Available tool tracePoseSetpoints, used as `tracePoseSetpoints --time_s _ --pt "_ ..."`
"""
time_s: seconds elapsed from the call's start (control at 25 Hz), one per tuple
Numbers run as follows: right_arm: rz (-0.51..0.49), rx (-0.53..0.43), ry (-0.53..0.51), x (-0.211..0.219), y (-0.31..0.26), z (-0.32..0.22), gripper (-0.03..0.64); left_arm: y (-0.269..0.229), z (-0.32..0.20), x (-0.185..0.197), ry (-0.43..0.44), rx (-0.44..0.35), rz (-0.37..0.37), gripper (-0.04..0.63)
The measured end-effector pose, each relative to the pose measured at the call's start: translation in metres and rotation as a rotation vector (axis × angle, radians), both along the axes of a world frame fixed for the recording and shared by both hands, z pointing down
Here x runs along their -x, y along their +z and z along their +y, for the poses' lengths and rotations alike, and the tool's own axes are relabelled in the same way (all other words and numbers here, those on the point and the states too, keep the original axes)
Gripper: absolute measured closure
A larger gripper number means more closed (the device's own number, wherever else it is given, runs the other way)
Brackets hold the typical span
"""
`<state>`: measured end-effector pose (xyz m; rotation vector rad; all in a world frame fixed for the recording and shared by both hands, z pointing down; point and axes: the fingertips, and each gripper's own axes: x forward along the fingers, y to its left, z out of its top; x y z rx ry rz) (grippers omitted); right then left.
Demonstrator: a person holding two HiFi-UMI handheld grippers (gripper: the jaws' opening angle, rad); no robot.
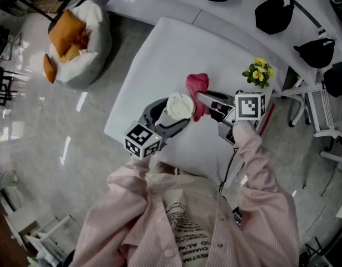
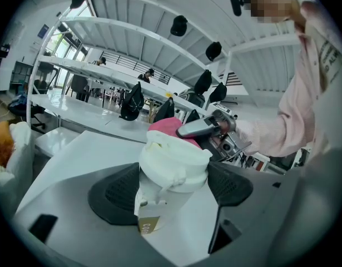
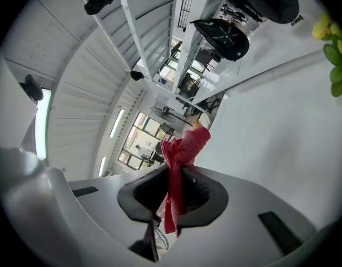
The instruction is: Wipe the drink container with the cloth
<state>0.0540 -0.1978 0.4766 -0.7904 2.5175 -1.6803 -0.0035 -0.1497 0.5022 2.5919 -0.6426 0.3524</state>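
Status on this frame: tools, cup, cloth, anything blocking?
Left tool shut on the lidded cup. Right tool shut on the red cloth, cloth beside the cup's lid. Nothing between them; flowers stand well aside.

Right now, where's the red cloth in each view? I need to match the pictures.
Head view: red cloth mid-frame, just right of the white-lidded cup.
Left gripper view: cloth centre, peeking out behind the cup's lid.
Right gripper view: cloth centre, clamped between the jaws.
Shared landmark: the right gripper pinching it, seen in all three.
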Motion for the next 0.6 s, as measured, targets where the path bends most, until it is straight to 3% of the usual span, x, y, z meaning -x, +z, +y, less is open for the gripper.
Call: tracePoseSetpoints --time_s 0.16,0.6 --pt "-0.064 0.031 -0.076 0.0068 -0.0005 -0.0009 0.572 -0.0017 0.0001 -0.0003 0.002 0.001 -0.002 0.218" --pt "-0.068 0.090 -0.228 0.0127 0.0037 -0.0046 0.572 -0.0017 0.0001 0.0002 0.005 0.006 0.000 0.218"
